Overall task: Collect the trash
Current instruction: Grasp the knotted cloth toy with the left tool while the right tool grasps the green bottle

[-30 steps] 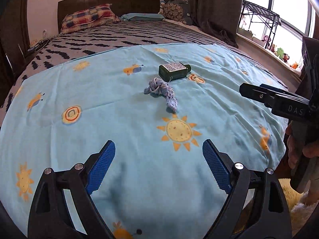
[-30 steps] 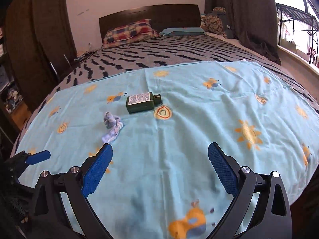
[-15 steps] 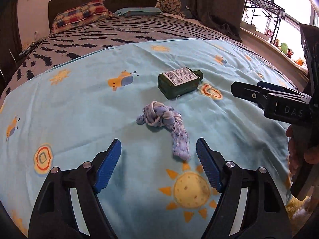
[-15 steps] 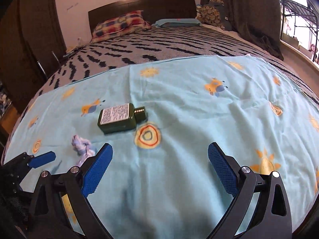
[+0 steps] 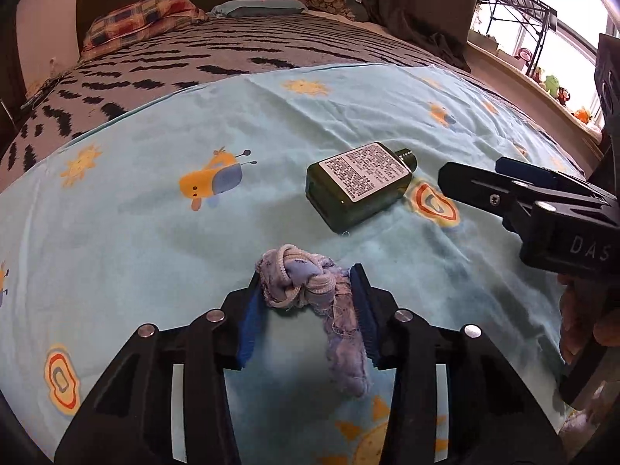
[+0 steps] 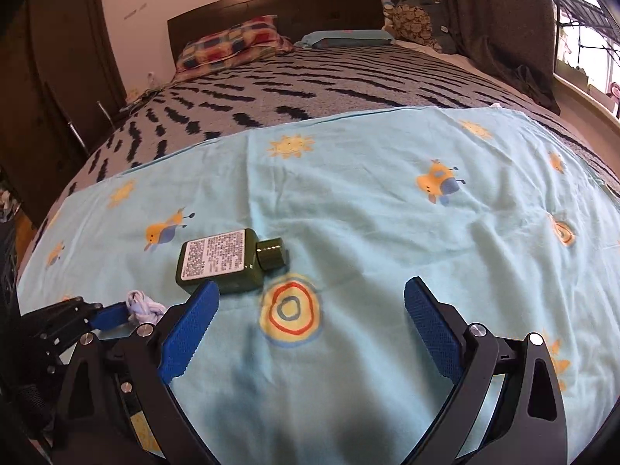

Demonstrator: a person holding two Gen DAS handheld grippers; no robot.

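On the blue bedsheet (image 5: 128,240), the left gripper (image 5: 308,302) has just been closing and now pinches the knotted rag (image 5: 298,279), whose loose tail could slip free or drag sheet up; the right gripper (image 6: 310,325) gapes empty near the green bottle (image 6: 224,261).

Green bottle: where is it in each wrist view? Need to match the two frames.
Left wrist: green bottle right of centre, cap pointing right, beyond the knotted cloth scrap gripped by the left gripper.
Right wrist: green bottle left of centre, just beyond the open right gripper.
Shared landmark: the ring print beside the bottle.
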